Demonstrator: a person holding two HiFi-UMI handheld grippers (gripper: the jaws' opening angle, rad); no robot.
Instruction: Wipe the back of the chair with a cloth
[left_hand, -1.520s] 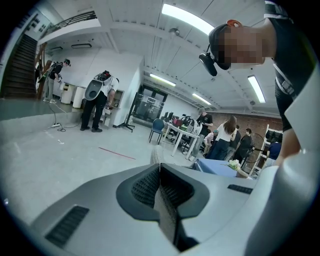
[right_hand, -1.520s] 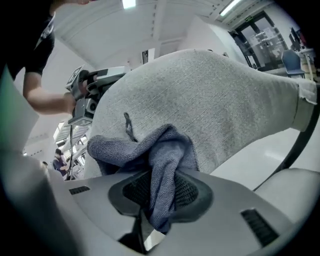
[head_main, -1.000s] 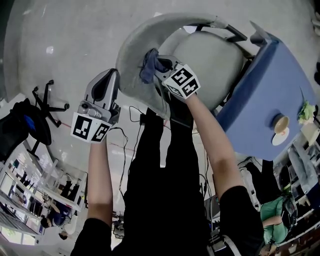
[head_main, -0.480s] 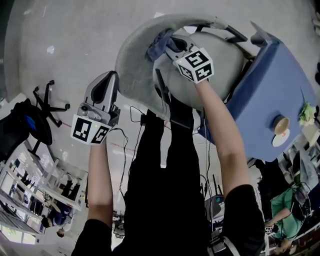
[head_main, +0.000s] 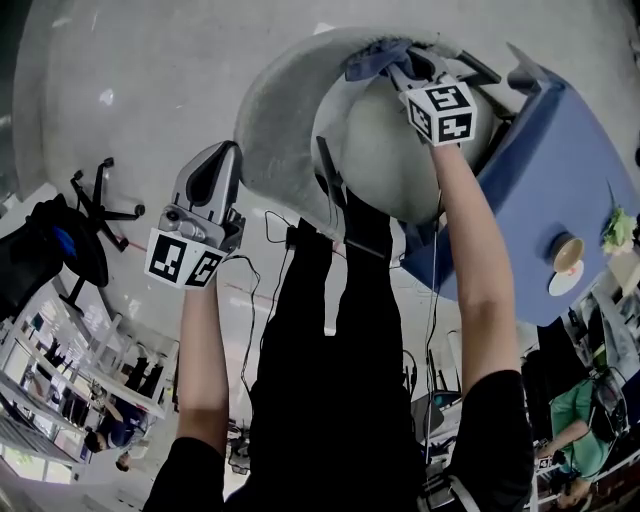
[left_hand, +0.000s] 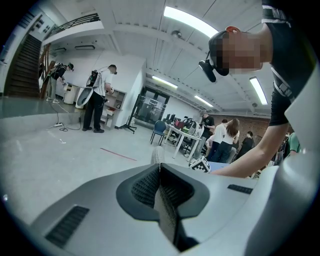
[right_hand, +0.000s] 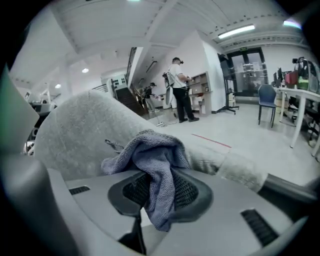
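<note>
Sweeping along the top edge of the chair back (head_main: 272, 120), our right gripper (head_main: 398, 68) now nears its far end, jaws clamped on the cloth (head_main: 368, 58). Soft and light, it likely bunches; we grip mid-fold. Our left gripper (head_main: 208, 170) hangs closed, empty.

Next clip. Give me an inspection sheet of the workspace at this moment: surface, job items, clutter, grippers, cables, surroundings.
Surface: grey floor.
Job's things: grey chair back; blue cloth lies against its top edge.
Clutter: cup and small plant on the blue table.
Grippers: right gripper shut on the cloth; left gripper shut, holding nothing.
Cables: black cables on the floor by the person's legs.
Surroundings: office chair base; desks and people far off.
</note>
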